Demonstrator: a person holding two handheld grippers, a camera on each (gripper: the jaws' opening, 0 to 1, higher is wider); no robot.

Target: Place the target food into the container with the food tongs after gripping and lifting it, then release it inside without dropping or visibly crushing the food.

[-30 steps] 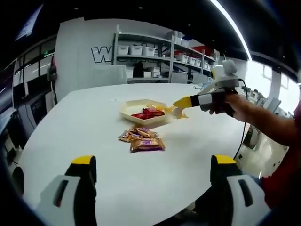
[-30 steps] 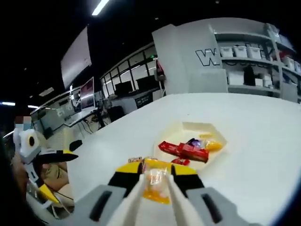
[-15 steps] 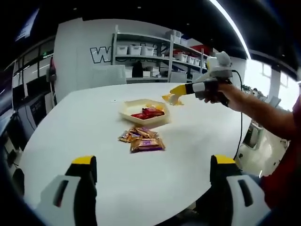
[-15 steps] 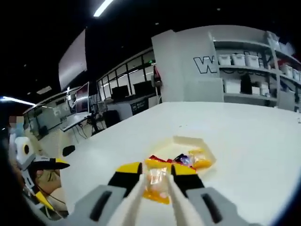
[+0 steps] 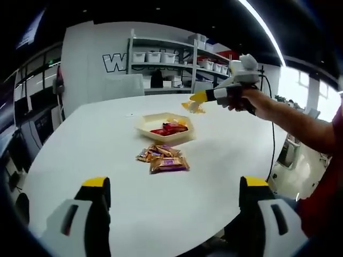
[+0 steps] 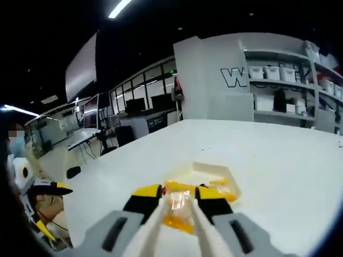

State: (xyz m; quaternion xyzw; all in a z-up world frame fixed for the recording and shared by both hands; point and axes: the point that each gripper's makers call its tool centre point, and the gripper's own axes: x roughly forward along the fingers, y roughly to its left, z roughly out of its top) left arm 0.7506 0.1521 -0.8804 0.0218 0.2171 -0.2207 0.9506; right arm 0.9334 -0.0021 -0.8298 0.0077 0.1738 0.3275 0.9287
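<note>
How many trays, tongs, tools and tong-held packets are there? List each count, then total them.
tray: 1
tongs: 1
tools: 2 (left tool, right tool)
yellow packet in the tongs: 1
Total: 5

Left gripper view: rides my left gripper [image 5: 174,214], low at the near edge of the white table [image 5: 96,139], facing across it toward the shelving [image 5: 171,64]. The cream tray [image 5: 143,124] sits well ahead of its jaws; my right gripper [image 5: 194,98] shows from the right, above the table beyond the tray.

Right gripper view: rides my right gripper [image 6: 178,202], raised over the table [image 6: 278,160], looking down past the tong tips [image 6: 177,211] at the tray [image 6: 211,169], close ahead.

Shared: table, tray, shelving [image 6: 284,85], lettered wall [image 6: 236,75].
</note>
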